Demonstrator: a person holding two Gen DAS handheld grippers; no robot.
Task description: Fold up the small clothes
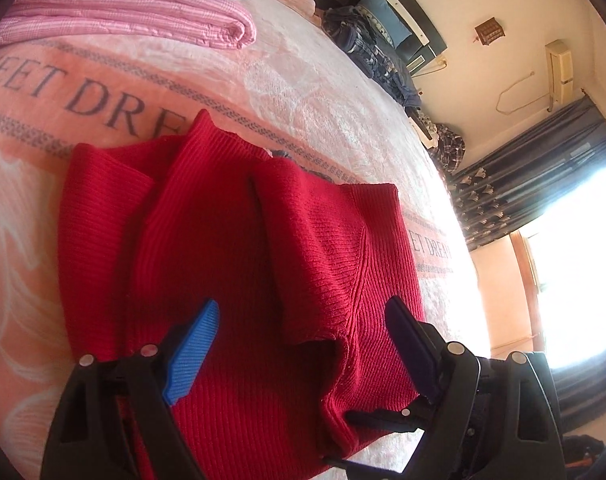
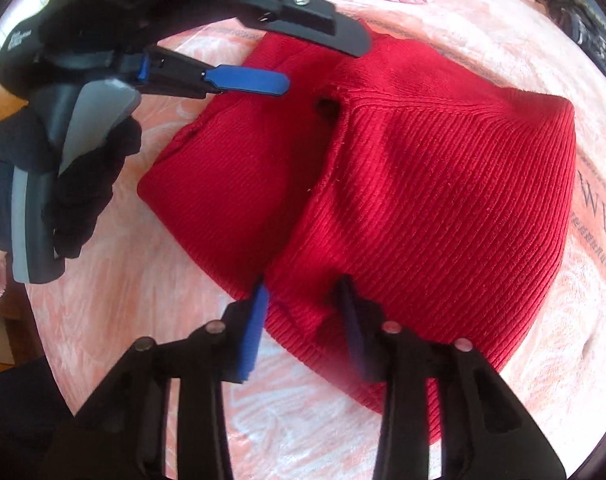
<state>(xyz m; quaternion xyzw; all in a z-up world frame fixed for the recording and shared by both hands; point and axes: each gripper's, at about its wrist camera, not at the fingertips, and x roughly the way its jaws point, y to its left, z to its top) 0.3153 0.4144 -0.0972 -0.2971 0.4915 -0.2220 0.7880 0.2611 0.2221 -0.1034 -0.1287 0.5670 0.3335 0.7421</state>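
The left tongs (image 1: 303, 320) stand wide apart over the red knit sweater (image 1: 239, 240), the blue pad on one side and the dark pad on the other, with nothing between them; the fingertips (image 1: 205, 320) hover above the ribbed cloth near a folded-in sleeve. In the right wrist view the left tongs (image 2: 323, 64) appear from the side, above the far edge of the sweater (image 2: 423, 184), held by a hand in a dark glove (image 2: 87, 184).

The right tongs (image 2: 303, 292) are about half open at the near edge of the sweater, the tips at the hem where two folded layers meet; whether they pinch any cloth I cannot tell.

The sweater lies partly folded on the bed, on a pink blanket (image 1: 263, 92) printed with "SWEET DREAM". Beyond the sweater, a folded pink quilt (image 1: 143, 20) rests on the blanket, and further off hangs a dark curtain (image 1: 543, 168) beside a bright window.
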